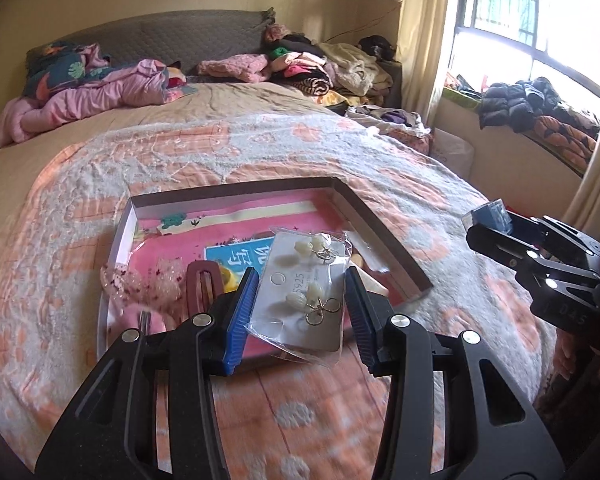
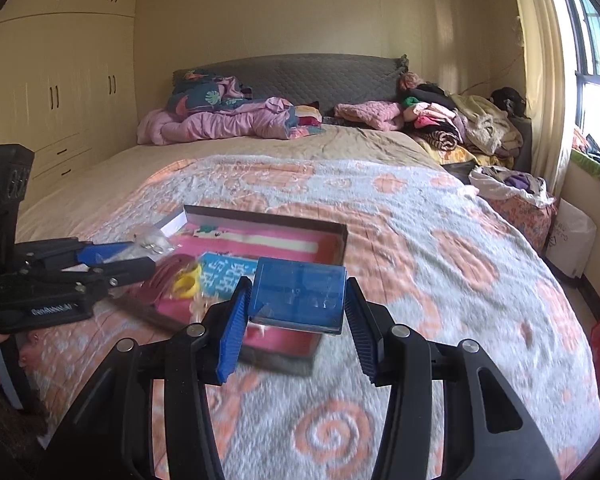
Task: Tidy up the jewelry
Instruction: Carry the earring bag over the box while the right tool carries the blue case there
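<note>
My left gripper [image 1: 302,274] is shut on a clear bag holding a white earring card [image 1: 296,304] with two pairs of pale flower earrings. It hangs over the near edge of a shallow cardboard tray [image 1: 380,220] with a pink lining, which lies on the bed. My right gripper [image 2: 297,284] is shut on a small blue see-through box [image 2: 298,296], held above the tray's near right corner [image 2: 300,364]. In the left wrist view the right gripper [image 1: 496,220] stands to the right of the tray. In the right wrist view the left gripper [image 2: 140,256] is at the left.
In the tray lie a dark red hair clip [image 1: 202,284], a clear speckled bow [image 1: 140,284], a yellow ring-like piece [image 2: 186,282] and a blue card [image 1: 236,256]. Clothes are piled at the head of the bed [image 2: 440,120]. A white bag [image 2: 572,236] stands on the floor at the right.
</note>
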A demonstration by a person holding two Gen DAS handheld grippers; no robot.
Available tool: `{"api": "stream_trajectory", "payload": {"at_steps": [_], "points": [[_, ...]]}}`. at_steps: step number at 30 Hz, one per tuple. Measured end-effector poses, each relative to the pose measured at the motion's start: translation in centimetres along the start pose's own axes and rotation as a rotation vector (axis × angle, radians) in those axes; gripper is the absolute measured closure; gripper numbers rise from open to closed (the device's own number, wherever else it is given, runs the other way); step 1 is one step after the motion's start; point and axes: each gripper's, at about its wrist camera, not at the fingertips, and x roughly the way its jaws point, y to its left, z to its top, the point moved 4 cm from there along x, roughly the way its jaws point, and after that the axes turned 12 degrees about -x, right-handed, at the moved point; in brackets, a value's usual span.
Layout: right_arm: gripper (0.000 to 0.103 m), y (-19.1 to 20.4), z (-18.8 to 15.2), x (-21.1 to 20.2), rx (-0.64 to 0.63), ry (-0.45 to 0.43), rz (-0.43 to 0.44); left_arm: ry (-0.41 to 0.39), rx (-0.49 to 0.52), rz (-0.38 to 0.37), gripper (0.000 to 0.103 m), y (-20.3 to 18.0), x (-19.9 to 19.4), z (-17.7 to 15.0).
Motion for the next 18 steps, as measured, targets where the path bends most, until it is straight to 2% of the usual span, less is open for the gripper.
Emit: {"api": "stream_trajectory", "payload": {"at_steps": [9,18], "points": [[0.058,0.8,1.2,4.5,-0.029,0.033,0.031,0.033,-0.012,0.045,0.068,1.3,3.8,0.9],[0.058,1.5,-0.3,7.8,-0.034,0.101,0.078,0.074,-0.023,0.057,0.068,2.1,6.7,1.2]]}}
